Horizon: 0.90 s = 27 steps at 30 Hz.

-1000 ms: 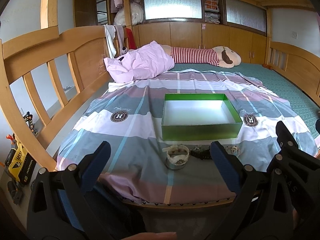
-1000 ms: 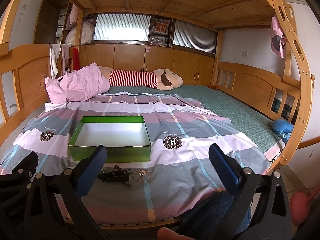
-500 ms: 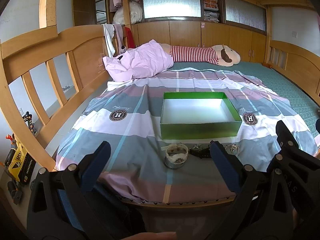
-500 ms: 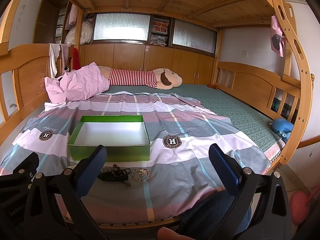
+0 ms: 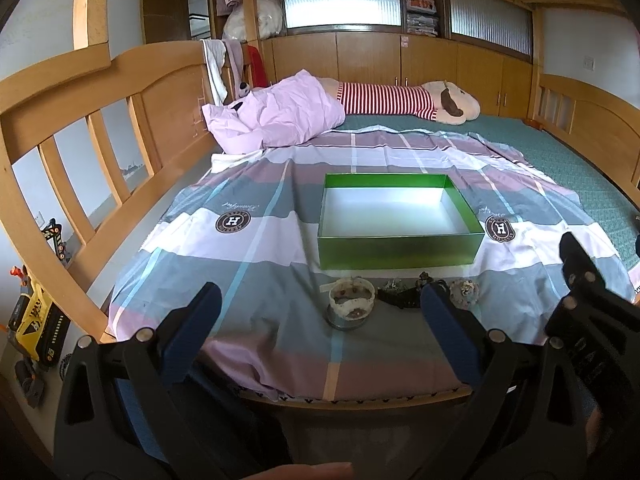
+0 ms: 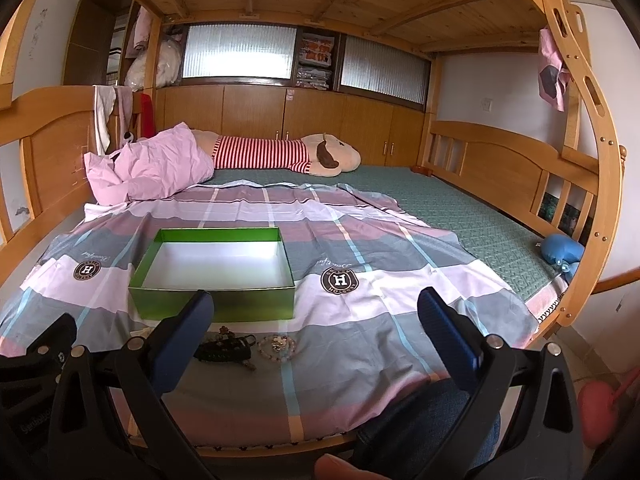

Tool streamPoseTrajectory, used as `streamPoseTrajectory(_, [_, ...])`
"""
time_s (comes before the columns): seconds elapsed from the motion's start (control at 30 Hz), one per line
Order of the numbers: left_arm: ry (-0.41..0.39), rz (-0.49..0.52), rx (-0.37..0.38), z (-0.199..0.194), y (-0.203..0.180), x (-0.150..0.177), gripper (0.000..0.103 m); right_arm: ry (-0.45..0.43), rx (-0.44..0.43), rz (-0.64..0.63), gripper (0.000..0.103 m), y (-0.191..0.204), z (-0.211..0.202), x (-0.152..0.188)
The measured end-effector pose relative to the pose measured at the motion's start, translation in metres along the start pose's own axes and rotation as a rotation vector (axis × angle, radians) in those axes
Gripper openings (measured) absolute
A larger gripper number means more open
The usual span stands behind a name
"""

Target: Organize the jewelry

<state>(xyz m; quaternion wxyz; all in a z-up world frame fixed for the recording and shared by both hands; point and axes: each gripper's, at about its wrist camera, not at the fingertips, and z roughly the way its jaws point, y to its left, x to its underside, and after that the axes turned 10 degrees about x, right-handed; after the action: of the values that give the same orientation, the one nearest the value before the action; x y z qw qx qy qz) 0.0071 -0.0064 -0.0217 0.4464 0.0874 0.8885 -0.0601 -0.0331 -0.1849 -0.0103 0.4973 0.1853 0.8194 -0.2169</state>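
An empty green box (image 5: 396, 264) with a white inside sits on the striped bedsheet; it also shows in the right wrist view (image 6: 212, 304). In front of it lie a pale bangle (image 5: 352, 300), a dark beaded piece (image 5: 402, 294) and a pinkish bead bracelet (image 5: 464, 292). The dark piece (image 6: 226, 350) and bead bracelet (image 6: 277, 346) also show in the right wrist view. My left gripper (image 5: 316, 312) is open and empty, just short of the bangle. My right gripper (image 6: 312, 316) is open and empty, above the sheet right of the jewelry.
A pink pillow (image 5: 280, 120) and a striped plush toy (image 5: 400, 102) lie at the bed's far end. Wooden bed rails (image 5: 100, 128) run along the left. Toy trucks (image 5: 34, 320) sit on the floor left. A blue plush (image 6: 562, 252) lies at the right edge.
Both views have shifted only slightly; the box and jewelry sit marginally higher in the left wrist view. Both grippers stay open and empty.
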Motion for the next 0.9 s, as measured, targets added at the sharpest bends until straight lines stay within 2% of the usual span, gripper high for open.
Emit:
streamPoseTrajectory(0.57, [0.011,0.001,0.007,0.002,0.0,0.0,0.099,0.001,-0.001,-0.019,0.1,0.004,0.001,0.001])
streamPoseTrajectory(0.7, [0.036,0.003,0.017,0.01,0.003,0.002,0.099,0.013,0.013,-0.062,0.1,0.01,0.011,0.001])
streamPoseTrajectory(0.8, [0.074,-0.019,-0.011,0.028,0.017,0.001,0.099,0.084,0.048,-0.145,0.1,0.02,0.042,0.003])
streamPoseTrajectory(0.9, [0.11,-0.071,-0.053,0.05,0.041,0.002,0.097,0.2,0.023,-0.192,0.1,0.028,0.084,0.016])
